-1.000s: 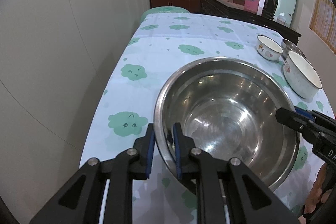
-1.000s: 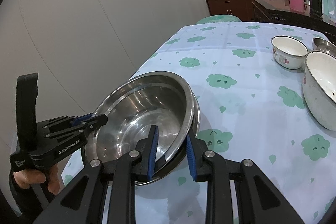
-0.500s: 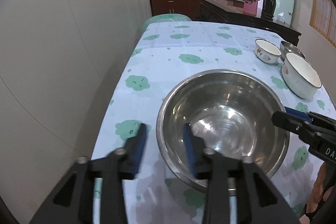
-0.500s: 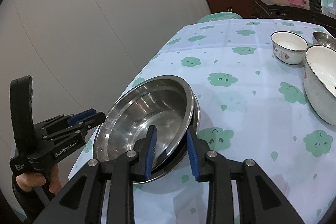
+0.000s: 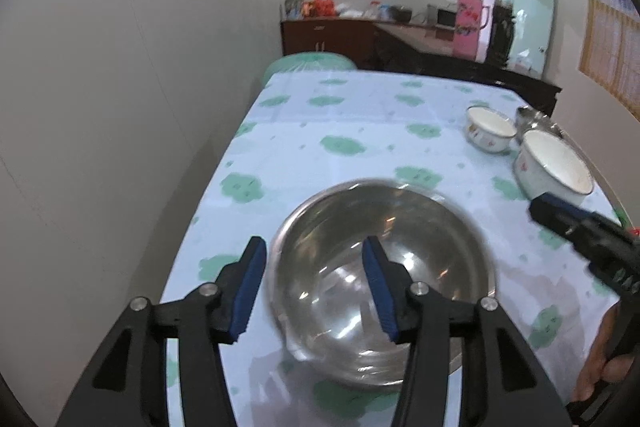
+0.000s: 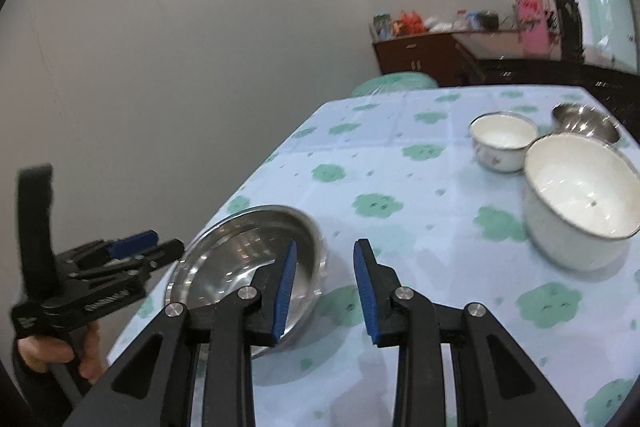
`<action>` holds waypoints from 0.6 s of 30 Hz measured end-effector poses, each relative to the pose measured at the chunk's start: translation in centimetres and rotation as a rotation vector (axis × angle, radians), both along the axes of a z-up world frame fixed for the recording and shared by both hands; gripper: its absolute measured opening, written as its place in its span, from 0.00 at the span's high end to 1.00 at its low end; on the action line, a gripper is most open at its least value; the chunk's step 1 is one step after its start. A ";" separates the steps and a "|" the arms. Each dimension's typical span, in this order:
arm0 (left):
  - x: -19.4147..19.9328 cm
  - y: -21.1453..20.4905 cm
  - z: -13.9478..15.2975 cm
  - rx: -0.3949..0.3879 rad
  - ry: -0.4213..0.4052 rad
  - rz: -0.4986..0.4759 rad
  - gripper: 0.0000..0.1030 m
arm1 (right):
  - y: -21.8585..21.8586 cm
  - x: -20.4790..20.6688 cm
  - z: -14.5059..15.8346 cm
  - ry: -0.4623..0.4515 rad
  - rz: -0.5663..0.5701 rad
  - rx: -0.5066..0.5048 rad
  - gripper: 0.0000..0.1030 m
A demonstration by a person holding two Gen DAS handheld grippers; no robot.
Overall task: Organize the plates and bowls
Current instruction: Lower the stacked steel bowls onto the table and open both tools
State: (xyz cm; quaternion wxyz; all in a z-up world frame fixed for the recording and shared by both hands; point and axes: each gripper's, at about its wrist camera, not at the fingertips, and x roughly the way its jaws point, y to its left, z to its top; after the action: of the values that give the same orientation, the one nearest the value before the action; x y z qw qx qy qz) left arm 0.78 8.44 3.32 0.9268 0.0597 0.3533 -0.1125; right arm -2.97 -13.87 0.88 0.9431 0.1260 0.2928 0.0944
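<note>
Steel, shiny and shallow, the big bowl (image 5: pixel 380 279) sits at the tablecloth's (image 5: pixel 352 115) near corner, so your opening left gripper (image 5: pixel 314 291), straddling its rim without gripping, could clip and skid it, while your right gripper (image 6: pixel 324 291) gapes empty just beside it.

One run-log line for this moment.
left gripper: opening, bowl rim between jaws | right gripper: open, empty | steel bowl: on table | white bowls: untouched
</note>
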 end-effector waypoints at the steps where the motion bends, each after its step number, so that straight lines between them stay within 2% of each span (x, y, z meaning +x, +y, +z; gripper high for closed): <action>1: -0.1 -0.5 0.2 -0.007 -0.012 -0.001 0.43 | -0.1 0.0 -0.1 0.000 -0.008 -0.008 0.68; 3: -0.3 -1.9 0.3 -0.021 -0.036 -0.014 0.36 | -0.5 -0.1 -0.4 0.000 -0.022 -0.017 0.68; 12: -0.7 -8.3 -1.0 -0.051 -0.020 -0.142 0.35 | -2.7 -1.0 -2.3 0.010 -0.087 -0.060 0.68; 18: -1.0 -12.4 -1.2 -0.059 -0.025 -0.206 0.35 | -5.0 -2.2 -2.4 -0.016 -0.133 -0.044 0.68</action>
State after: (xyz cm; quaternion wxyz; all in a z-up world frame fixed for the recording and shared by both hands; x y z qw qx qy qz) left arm -0.19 -3.95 2.14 0.9160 0.0701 0.3301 -0.2168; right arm -5.17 -18.88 -1.51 0.9522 0.1235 0.2783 0.0262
